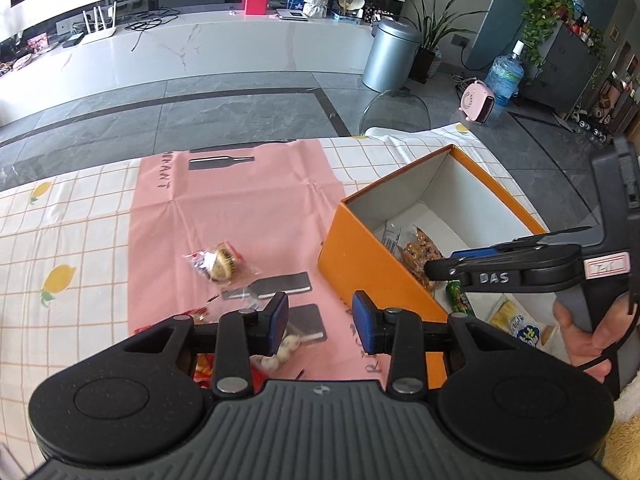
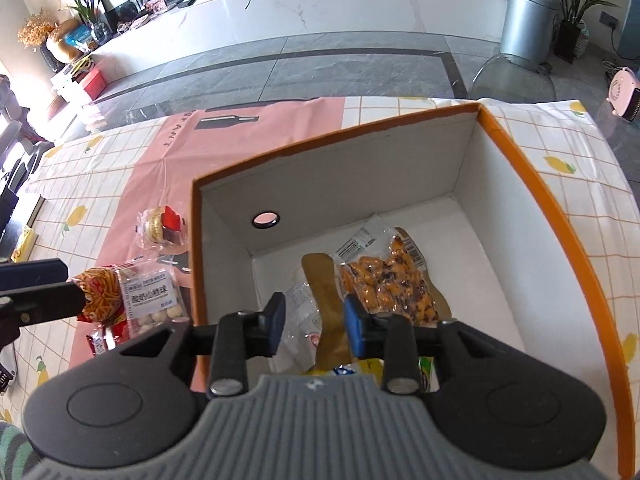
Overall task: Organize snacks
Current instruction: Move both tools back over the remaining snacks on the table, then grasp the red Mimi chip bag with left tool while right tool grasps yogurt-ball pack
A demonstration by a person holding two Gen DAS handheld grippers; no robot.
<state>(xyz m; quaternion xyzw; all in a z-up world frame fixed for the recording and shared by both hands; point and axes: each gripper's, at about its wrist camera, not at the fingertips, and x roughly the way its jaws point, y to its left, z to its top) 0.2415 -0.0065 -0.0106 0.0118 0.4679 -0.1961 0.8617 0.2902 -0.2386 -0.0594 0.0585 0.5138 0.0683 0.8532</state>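
An orange box with white inside stands on the table and holds several snack packs, among them a clear pack of orange-brown pieces. My right gripper is open and empty above the box's near inside; it also shows in the left wrist view. My left gripper is open and empty above the pink mat, left of the box. Under it lie a pack of white balls and an orange strips pack. A wrapped round cake lies farther out.
A pink mat lies on a checked lemon-print tablecloth. A clear chair back stands beyond the table's far edge. A grey bin and a pink heater stand on the floor behind.
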